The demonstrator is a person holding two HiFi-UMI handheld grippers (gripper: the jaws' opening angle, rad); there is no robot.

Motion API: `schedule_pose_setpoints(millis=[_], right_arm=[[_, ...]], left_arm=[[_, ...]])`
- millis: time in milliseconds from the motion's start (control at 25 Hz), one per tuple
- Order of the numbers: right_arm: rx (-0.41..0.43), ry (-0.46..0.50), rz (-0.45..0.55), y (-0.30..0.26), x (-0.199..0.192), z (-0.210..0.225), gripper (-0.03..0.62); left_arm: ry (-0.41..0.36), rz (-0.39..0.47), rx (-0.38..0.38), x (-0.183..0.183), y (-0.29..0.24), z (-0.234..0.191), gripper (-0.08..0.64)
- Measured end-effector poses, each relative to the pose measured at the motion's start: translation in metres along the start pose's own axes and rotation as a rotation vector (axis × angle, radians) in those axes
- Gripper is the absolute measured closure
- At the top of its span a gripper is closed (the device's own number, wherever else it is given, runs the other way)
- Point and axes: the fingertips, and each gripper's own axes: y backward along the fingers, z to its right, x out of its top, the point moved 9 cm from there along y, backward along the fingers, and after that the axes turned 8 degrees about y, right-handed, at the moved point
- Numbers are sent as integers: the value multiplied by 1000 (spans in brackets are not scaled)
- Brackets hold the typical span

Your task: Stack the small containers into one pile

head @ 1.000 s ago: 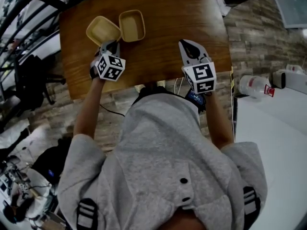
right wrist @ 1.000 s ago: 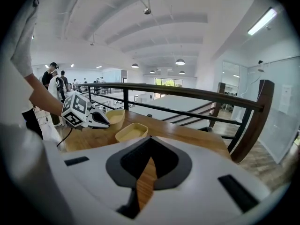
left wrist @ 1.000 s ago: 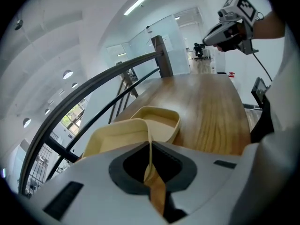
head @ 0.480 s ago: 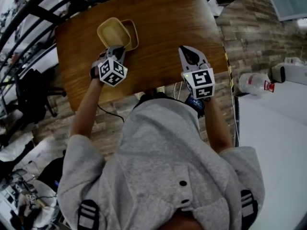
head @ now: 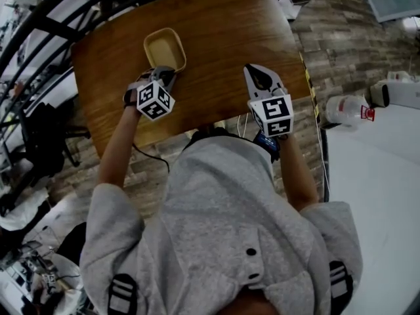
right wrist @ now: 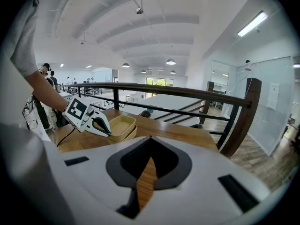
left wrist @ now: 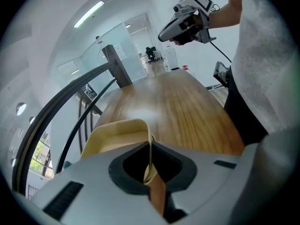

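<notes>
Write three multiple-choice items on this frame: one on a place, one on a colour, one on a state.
1. Where is the top container?
A. on the floor
B. on top of the lower container
C. on a shelf

2. What colour are the two containers?
A. pale yellow
B. blue
C. black

3. How does the left tool stand?
A. wide open and empty
B. shut with nothing between its jaws
C. shut on the top container's rim

Answers:
1 B: the right gripper view shows one container sitting in the other.
2 A: the head view and both gripper views show them pale yellow.
3 C: the left gripper view shows the thin rim pinched between its jaws.
</notes>
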Motion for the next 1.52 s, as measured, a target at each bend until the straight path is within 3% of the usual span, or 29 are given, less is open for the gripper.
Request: schedule_pose_setpoints(millis=[280, 480, 720, 920, 1080, 1320, 1520], right_arm=[[-10, -9, -15, -4, 3, 3, 578], [-15, -8, -15, -9, 4, 14, 578], [-18, -14, -14, -3, -2, 23, 578], [-15, -16, -11, -5, -3, 24, 578], [-5, -16, 1, -5, -4, 24, 577], [9, -11, 12, -6, -3, 24, 578], [21, -16, 30, -7, 1, 28, 578]], left_arm=[[-28, -17, -55, -7, -8, -8, 535], [1, -1, -103, -6, -13, -9, 535], [25, -13, -86, 1, -21, -3, 534], [127, -12, -110, 4, -22, -9, 521], [169, -17, -125, 5, -20, -9, 431], [294, 6, -90, -1, -11, -18, 420], [460, 70, -12, -1, 1, -27, 420]])
